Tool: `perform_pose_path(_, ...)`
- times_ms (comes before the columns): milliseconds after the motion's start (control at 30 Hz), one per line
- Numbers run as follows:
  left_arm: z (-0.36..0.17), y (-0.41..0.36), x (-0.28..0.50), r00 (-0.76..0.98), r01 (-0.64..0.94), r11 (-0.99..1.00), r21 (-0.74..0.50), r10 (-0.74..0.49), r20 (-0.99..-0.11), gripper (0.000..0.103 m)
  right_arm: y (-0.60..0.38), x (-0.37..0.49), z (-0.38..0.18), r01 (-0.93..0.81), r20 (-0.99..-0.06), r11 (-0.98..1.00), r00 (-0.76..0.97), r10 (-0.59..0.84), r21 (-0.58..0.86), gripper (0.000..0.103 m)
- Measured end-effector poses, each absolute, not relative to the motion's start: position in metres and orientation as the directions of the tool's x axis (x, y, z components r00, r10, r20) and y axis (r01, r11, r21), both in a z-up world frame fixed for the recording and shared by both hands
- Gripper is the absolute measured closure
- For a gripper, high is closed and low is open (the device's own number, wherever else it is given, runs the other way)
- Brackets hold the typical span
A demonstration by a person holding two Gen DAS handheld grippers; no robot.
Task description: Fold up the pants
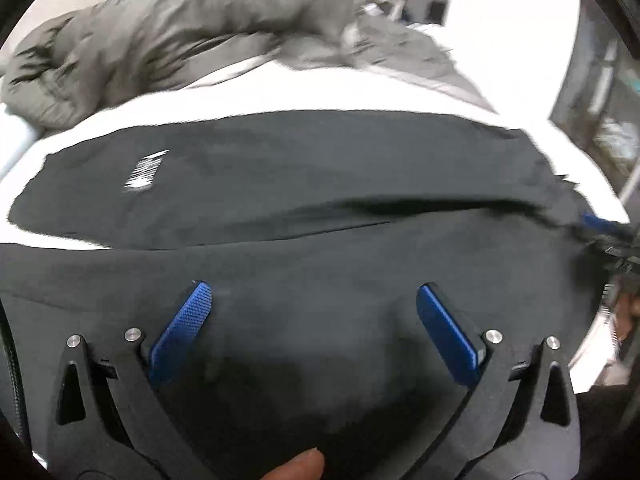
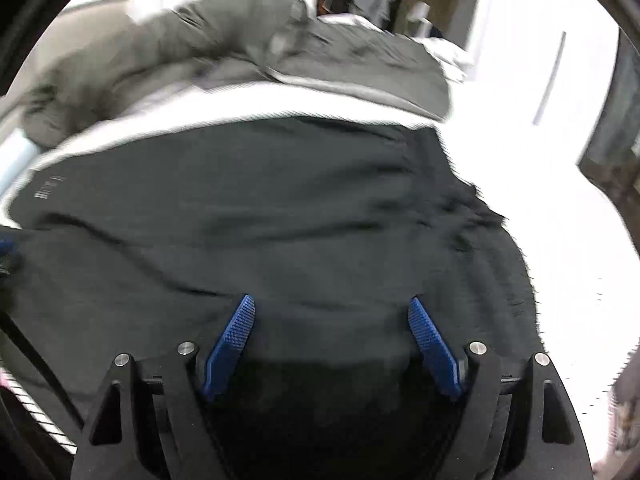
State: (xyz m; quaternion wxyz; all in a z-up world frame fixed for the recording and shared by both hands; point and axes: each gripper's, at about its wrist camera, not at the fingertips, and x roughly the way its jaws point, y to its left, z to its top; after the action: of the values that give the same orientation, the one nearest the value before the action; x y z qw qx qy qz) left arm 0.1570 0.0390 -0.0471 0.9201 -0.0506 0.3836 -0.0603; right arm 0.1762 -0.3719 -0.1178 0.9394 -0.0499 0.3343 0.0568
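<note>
We hover both grippers, left gripper (image 1: 314,292) and right gripper (image 2: 331,306), jaws wide and empty, over black pants (image 1: 300,184) spread flat for folding, grey garment (image 1: 180,32) at 11 o'clock.

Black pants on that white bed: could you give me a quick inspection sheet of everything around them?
Surface: white bed, bare beyond the clothes.
Job's things: black pants spread flat, a white logo near one end.
Clutter: grey garment bunched behind the pants.
Tools: left tool open over the pants, gripping nothing; right tool open, gripping nothing.
Cables: a dark cord at the left-wrist view's edge.
Surroundings: blurred room, white wall; little else legible.
</note>
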Motion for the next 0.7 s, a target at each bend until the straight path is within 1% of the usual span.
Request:
perform_pose_path(33, -0.046, 0.021, 0.156, 0.697, 0.125, 0.980, -0.156, -0.199, -0.689, 0.001, -0.362, 0.170, -0.116, -0.196, -0.629, 0.980, 0.765, 0.135, -0.028, 0.016)
perform_pose_path(100, -0.049, -0.017, 0.151, 0.677, 0.232, 0.963, -0.134, -0.259, -0.689, 0.001, -0.337, 0.160, -0.119, -0.313, -0.643, 0.950, 0.728, 0.238, -0.002, 0.016)
perform_pose_path(167, -0.061, -0.043, 0.151, 0.647, 0.313, 0.948, -0.063, -0.261, -0.716, 0.001, -0.316, 0.163, -0.133, -0.378, -0.681, 0.925, 0.683, 0.263, -0.023, 0.016)
perform_pose_path(200, -0.068, -0.050, 0.151, 0.642, 0.322, 0.947, -0.007, -0.224, -0.733, 0.000, -0.305, 0.167, -0.143, -0.399, -0.708, 0.914, 0.666, 0.233, -0.074, 0.016)
perform_pose_path(233, -0.071, -0.049, 0.149, 0.644, 0.326, 0.946, 0.000, -0.222, -0.732, 0.000, -0.306, 0.163, -0.150, -0.404, -0.717, 0.905, 0.670, 0.192, -0.136, 0.016)
perform_pose_path(267, -0.072, -0.038, 0.146, 0.645, 0.324, 0.946, -0.034, -0.247, -0.723, 0.000, -0.313, 0.159, -0.154, -0.395, -0.708, 0.898, 0.690, 0.150, -0.195, 0.016)
perform_pose_path(333, -0.070, -0.013, 0.141, 0.646, 0.281, 0.957, -0.063, -0.238, -0.725, 0.000, -0.336, 0.150, -0.152, -0.350, -0.692, 0.913, 0.713, 0.115, -0.208, 0.016)
perform_pose_path(467, -0.067, 0.058, 0.140, 0.672, 0.119, 0.991, -0.057, -0.123, -0.730, 0.001, -0.409, 0.148, -0.152, -0.097, -0.659, 0.967, 0.747, -0.084, -0.234, 0.015)
perform_pose_path(533, -0.064, 0.075, 0.137, 0.676, 0.053, 0.997, -0.056, -0.077, -0.733, 0.001, -0.423, 0.152, -0.140, -0.074, -0.660, 0.983, 0.749, -0.057, -0.168, 0.015)
perform_pose_path(567, -0.061, 0.077, 0.136, 0.678, 0.029, 0.997, -0.070, -0.071, -0.732, 0.001, -0.423, 0.149, -0.137, -0.070, -0.656, 0.985, 0.753, -0.051, -0.157, 0.015)
perform_pose_path(600, -0.060, 0.078, 0.138, 0.679, 0.034, 0.996, -0.088, -0.088, -0.729, 0.001, -0.416, 0.145, -0.133, -0.081, -0.652, 0.985, 0.757, -0.039, -0.153, 0.015)
perform_pose_path(633, -0.056, 0.072, 0.134, 0.682, 0.056, 0.992, -0.109, -0.118, -0.722, 0.001, -0.407, 0.142, -0.130, -0.115, -0.651, 0.985, 0.759, 0.003, -0.129, 0.014)
perform_pose_path(700, -0.047, 0.047, 0.120, 0.692, 0.159, 0.977, -0.144, -0.214, -0.690, 0.001, -0.379, 0.149, -0.126, -0.212, -0.647, 0.975, 0.754, 0.118, -0.068, 0.014)
